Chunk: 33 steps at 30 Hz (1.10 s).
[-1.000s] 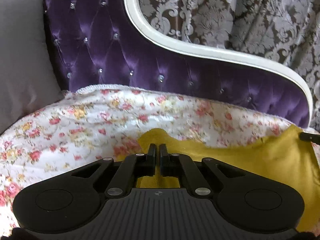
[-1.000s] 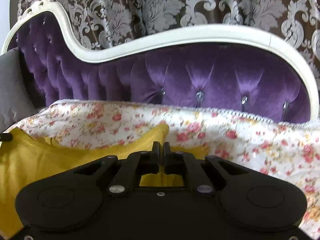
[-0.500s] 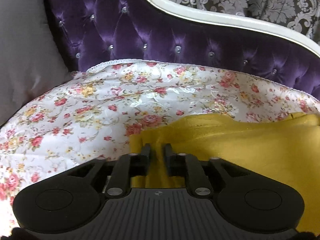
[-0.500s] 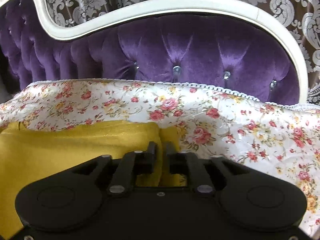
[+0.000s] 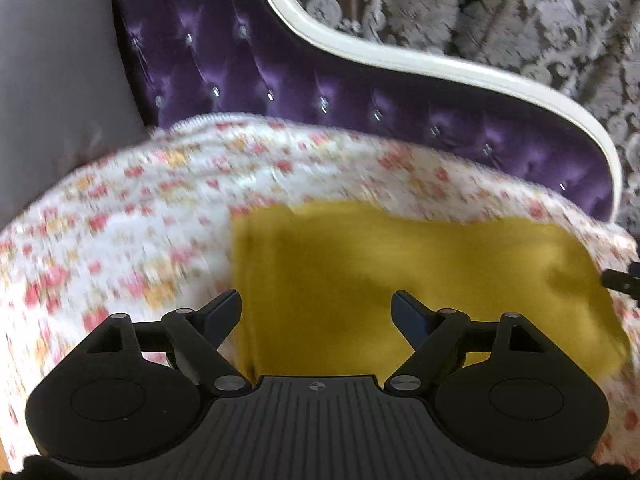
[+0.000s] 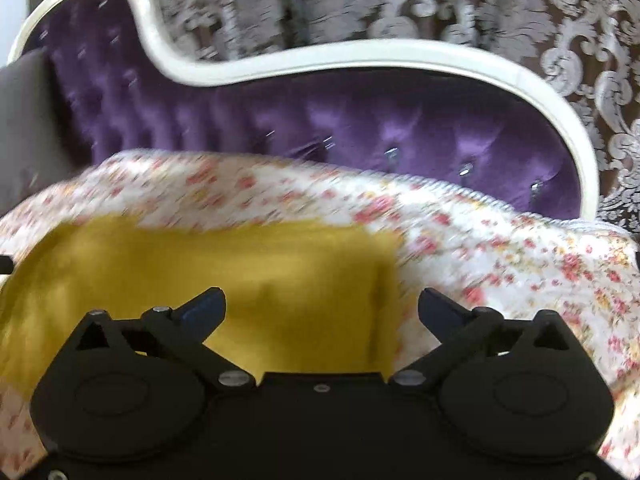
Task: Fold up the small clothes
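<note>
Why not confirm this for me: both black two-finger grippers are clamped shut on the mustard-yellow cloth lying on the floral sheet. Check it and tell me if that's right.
Not right. Both wrist views show the jaws spread wide: the left black two-finger gripper and the right one are open, gripping nothing. The mustard-yellow cloth does lie on the floral sheet.
</note>
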### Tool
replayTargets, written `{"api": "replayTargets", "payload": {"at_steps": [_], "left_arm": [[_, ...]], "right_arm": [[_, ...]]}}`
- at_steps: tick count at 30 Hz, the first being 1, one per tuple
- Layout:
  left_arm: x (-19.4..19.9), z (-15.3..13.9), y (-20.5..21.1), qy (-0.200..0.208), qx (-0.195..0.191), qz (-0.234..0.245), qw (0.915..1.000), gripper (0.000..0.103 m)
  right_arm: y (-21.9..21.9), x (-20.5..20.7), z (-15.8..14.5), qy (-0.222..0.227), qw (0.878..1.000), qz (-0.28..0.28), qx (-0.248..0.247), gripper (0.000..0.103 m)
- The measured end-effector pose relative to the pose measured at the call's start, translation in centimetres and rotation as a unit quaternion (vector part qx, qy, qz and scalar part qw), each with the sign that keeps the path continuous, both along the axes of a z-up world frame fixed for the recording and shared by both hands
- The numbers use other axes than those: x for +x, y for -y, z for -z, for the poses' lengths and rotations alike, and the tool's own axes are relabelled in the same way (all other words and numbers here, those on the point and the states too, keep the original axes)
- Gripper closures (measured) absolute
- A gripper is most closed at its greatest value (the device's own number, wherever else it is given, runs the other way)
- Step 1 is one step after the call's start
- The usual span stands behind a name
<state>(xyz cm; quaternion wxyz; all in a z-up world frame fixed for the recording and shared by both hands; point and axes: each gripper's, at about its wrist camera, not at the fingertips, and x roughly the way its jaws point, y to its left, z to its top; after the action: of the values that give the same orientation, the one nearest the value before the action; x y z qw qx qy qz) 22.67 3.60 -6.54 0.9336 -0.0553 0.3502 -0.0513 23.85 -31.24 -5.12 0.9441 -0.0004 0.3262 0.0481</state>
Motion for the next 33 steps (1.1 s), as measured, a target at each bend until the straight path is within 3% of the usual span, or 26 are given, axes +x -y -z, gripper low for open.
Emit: {"api": "replayTargets", "payload": {"at_steps": [7,12,14,17,22,33], "left_arm": [[-2.8,1.5,1.7,-0.023,0.018,-0.005,0.9996,0.021],[-3.4,2.8,1.9,-0.038,0.032,-0.018,0.9986,0.020],[-3.5,3.7,2.0,-0.044,0.043,-0.019,0.9979,0.013],[-4.0,4.6,2.6,-0.037,0.065,-0.015,0.9971,0.009],[-4.4,5.1,2.8,-0.020,0.061,-0.022,0.9977,0.003],[-4.5,5.1,2.9,-0.014,0.063,-0.022,0.9977,0.002]], "right_arm": [[-2.2,-1.9,1.4,-0.023,1.000,-0.004,-0.005,0.001],[-2.7,-2.4,2.7,-0.038,0.998,0.006,-0.043,0.001],[-2.4,-2.7,3.2,-0.047,0.998,0.016,-0.045,0.001],[-1.4,-3.3,3.7,-0.053,0.998,0.034,-0.023,0.001],[1.0,-3.8,4.6,-0.074,0.994,0.060,0.051,0.001],[1.4,-4.3,4.9,-0.057,0.996,0.050,0.054,0.000]]}}
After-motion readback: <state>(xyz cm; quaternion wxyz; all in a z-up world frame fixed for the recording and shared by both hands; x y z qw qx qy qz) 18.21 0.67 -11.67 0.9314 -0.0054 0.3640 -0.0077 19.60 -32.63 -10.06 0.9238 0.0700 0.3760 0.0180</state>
